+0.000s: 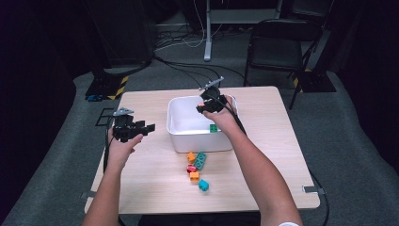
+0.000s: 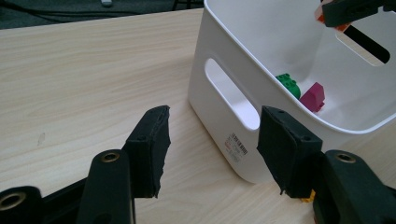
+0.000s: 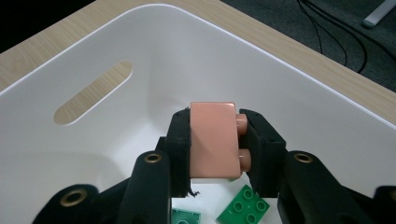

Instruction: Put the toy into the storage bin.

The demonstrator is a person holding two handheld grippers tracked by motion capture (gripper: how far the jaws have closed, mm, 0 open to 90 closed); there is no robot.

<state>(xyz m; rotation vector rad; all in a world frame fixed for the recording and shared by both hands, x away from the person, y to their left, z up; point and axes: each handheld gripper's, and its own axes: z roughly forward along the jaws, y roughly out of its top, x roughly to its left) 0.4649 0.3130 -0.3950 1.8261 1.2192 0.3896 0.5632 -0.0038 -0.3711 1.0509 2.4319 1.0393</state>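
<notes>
My right gripper point(image 1: 210, 104) hangs over the white bin point(image 1: 176, 136), shut on a salmon-pink brick point(image 3: 215, 140) that stands upright between its pads, studs to the right. Below it, on the bin's floor, lie two green bricks point(image 3: 243, 207). My left gripper point(image 1: 141, 129) hovers just left of the bin with its jaws wide open and nothing between them. In the left gripper view the bin wall with its handle slot point(image 2: 224, 116) is straight ahead, and a green brick point(image 2: 288, 84) and a magenta brick point(image 2: 314, 97) rest inside.
Several loose bricks lie on the wooden table point(image 1: 263, 155) in front of the bin: orange point(image 1: 191, 157), a green plate point(image 1: 201, 161), red point(image 1: 191, 168), orange point(image 1: 194, 176) and teal point(image 1: 203, 185). A chair point(image 1: 277, 47) stands beyond the table.
</notes>
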